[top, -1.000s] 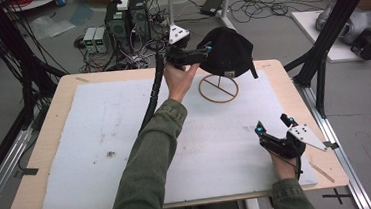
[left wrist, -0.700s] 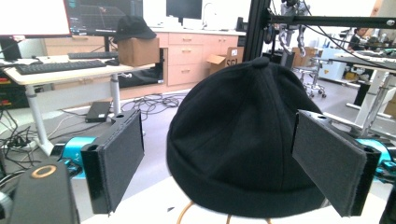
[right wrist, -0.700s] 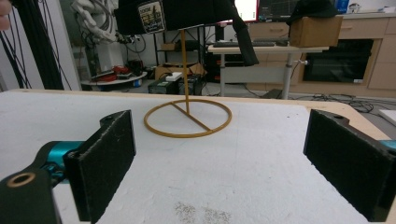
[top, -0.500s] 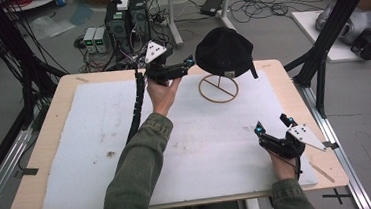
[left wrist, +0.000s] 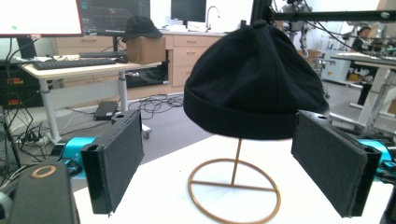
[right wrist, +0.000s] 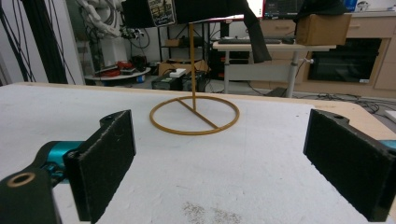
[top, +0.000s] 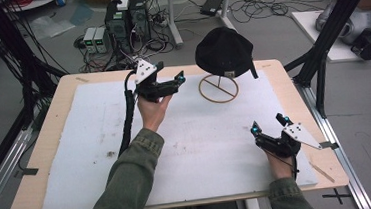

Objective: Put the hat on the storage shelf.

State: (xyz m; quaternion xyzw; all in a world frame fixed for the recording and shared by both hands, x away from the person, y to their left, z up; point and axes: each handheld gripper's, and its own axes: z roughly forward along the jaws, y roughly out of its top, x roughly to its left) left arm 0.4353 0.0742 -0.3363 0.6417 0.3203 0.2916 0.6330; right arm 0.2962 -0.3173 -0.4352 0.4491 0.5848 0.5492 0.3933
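Item: black cap (top: pixel 224 52), seated on a thin brass-coloured wire stand (top: pixel 218 88) with a ring base crossed by a bar and a single upright post. Location: far centre-right of the surface (top: pixel 72 93), on the white mat (top: pixel 202 148) that covers most of it. The cap hangs free on the stand, its strap drooping at the right edge; nothing touches it.

Left gripper (top: pixel 172 84): held in the person's left hand (top: pixel 151 109), raised over the mat, just left of the stand and apart from the cap. Jaws spread wide, released, nothing between them. In the left gripper view the cap (left wrist: pixel 254 74) and stand (left wrist: pixel 233 189) sit centred between the two black pads (left wrist: pixel 119 156), beyond their tips. Change: one second ago this gripper was up against the cap; half a second ago it had drawn back to the left; now it is farther left and nearer the person, clear of the cap.

Right gripper (top: pixel 270 124): held in the right hand (top: pixel 278 165), low on the near right of the mat, well apart from the stand. Jaws open, empty. In the right gripper view the stand's ring (right wrist: pixel 194 115) lies ahead on the mat, with the cap's lower edge (right wrist: pixel 187 10) at the top. Position unchanged from both earlier frames.

Surroundings: black frame posts (top: pixel 326 33) at the surface's sides; computer boxes (top: pixel 126 16) and cables on the floor beyond.
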